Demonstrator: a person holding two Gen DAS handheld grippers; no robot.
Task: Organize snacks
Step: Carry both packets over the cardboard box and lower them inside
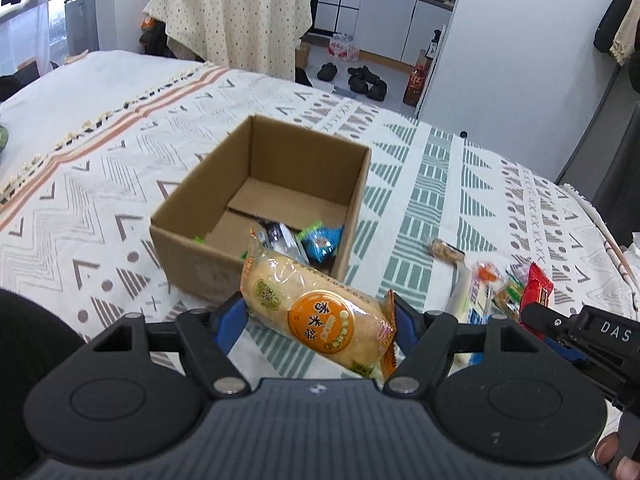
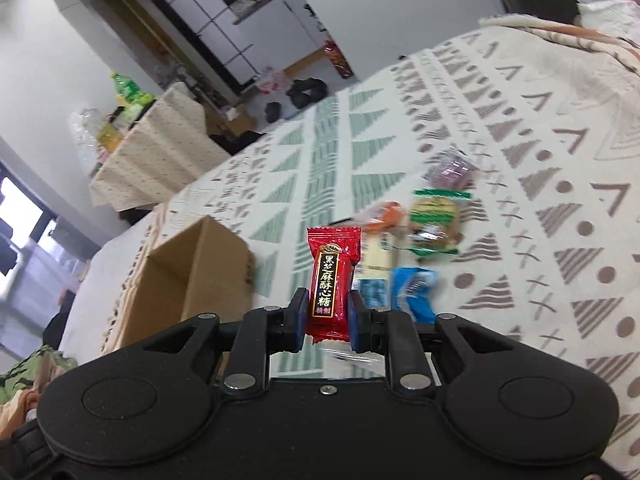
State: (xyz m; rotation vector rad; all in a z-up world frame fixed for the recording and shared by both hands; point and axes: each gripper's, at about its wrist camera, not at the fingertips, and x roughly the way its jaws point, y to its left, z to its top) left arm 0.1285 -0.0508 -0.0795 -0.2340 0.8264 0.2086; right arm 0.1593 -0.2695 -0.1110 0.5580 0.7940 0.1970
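My left gripper (image 1: 318,316) is shut on a pale rice-cracker pack with an orange round label (image 1: 316,312), held just in front of an open cardboard box (image 1: 192,236). The box holds a blue-wrapped snack (image 1: 322,242) and a clear-wrapped one (image 1: 280,240). My right gripper (image 2: 324,318) is shut on a red candy packet with black label (image 2: 331,280), held upright above the bedspread. The box shows at the left in the right wrist view (image 2: 192,276). The right gripper and red packet show at the right edge of the left wrist view (image 1: 538,290).
Loose snacks lie on the patterned bedspread (image 2: 520,160): a green-edged biscuit pack (image 2: 434,222), a purple pack (image 2: 452,170), an orange one (image 2: 386,214), blue ones (image 2: 414,290). A cloth-covered table (image 1: 236,20) stands beyond the bed. Shoes (image 1: 360,78) lie on the floor.
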